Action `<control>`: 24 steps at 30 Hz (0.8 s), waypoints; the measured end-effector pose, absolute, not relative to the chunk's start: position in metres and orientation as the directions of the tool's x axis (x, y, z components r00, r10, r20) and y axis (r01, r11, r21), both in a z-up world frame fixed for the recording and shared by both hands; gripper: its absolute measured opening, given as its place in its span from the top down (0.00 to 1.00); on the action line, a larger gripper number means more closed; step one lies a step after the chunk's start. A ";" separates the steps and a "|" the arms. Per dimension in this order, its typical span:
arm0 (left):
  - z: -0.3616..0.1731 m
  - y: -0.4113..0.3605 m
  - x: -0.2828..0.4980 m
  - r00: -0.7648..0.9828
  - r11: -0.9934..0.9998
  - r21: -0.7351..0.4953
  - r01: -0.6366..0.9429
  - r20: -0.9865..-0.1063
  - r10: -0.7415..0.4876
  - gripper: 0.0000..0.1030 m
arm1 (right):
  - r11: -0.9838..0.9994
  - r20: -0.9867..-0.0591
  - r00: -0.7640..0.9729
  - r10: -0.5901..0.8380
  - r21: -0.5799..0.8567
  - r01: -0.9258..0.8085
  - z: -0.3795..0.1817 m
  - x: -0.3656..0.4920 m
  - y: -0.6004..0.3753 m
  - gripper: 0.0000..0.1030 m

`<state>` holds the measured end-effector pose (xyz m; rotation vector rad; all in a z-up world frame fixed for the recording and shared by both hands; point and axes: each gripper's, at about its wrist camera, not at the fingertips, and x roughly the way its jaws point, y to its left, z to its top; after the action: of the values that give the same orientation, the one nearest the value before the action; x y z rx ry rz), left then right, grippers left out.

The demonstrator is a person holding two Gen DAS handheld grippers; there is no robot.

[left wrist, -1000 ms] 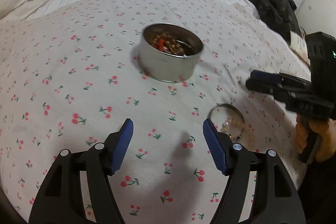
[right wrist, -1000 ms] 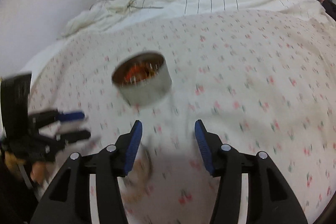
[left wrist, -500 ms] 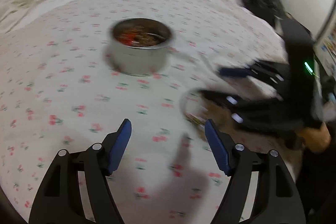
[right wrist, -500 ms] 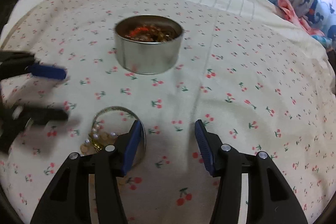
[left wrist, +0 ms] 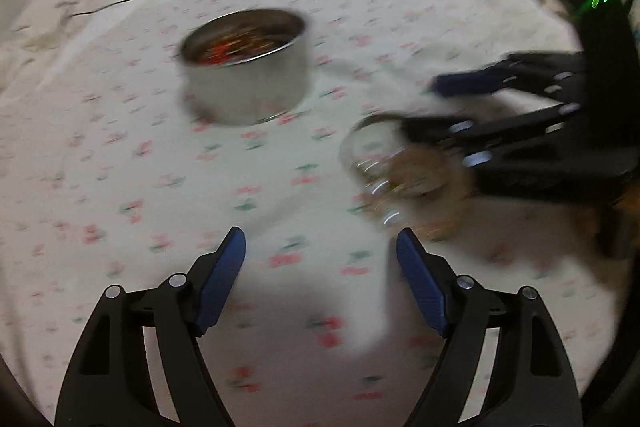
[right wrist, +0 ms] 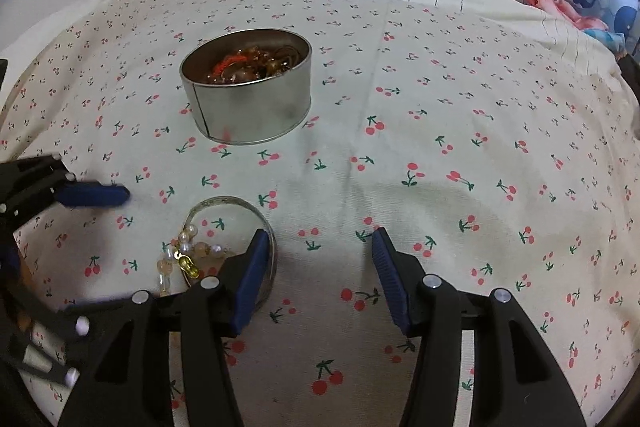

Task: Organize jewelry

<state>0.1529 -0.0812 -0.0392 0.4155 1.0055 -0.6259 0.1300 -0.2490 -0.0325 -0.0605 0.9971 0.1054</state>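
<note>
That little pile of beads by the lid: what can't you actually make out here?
- Beads: right wrist view, the right hand-held gripper covers the near ones; how many pieces, unclear.
- Lid: its near rim hidden by that finger.
- Left wrist view: motion blur smears beads and lid.
- Tin: its contents are a tangle, too small to sort.

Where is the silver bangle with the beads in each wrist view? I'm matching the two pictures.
Left wrist view: the bangle is blurred, right of centre, under the right gripper.
Right wrist view: lower left, its ring partly hidden behind that gripper's own left finger.
Shared landmark: the round metal tin, up and to the left of the bangle in the left wrist view, straight above it in the right.
</note>
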 end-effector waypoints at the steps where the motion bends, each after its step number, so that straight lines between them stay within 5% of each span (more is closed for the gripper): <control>1: -0.038 -0.073 0.159 0.405 0.781 0.053 0.622 -0.876 -0.263 0.27 | 0.993 -0.841 0.538 0.059 -0.004 -0.115 -0.032 0.130 -0.249 0.49; 5: -0.032 -0.048 0.180 0.450 0.855 0.067 0.514 -0.870 -0.203 0.28 | 0.994 -0.840 0.539 0.057 -0.004 -0.111 -0.032 0.129 -0.250 0.49; 9: -0.018 -0.051 0.173 0.312 0.764 -0.246 0.596 -0.807 -0.502 0.28 | 0.993 -0.841 0.539 0.050 -0.015 -0.116 -0.032 0.130 -0.249 0.48; 15: -0.041 -0.085 0.159 0.343 0.756 -0.074 0.650 -0.859 -0.380 0.28 | 0.992 -0.842 0.536 0.053 -0.016 -0.124 -0.031 0.131 -0.249 0.44; 22: -0.033 -0.053 0.182 0.527 0.886 0.134 0.443 -0.839 -0.137 0.28 | 0.991 -0.841 0.539 0.048 -0.027 -0.130 -0.030 0.129 -0.247 0.37; 24: -0.033 -0.047 0.186 0.511 0.889 0.109 0.445 -0.846 -0.152 0.28 | 0.991 -0.840 0.540 0.049 -0.026 -0.131 -0.030 0.129 -0.247 0.37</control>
<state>0.1856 -0.0471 -0.0326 0.3325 0.9728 -0.3670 0.1292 -0.2472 -0.0298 -0.0892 0.9952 0.1071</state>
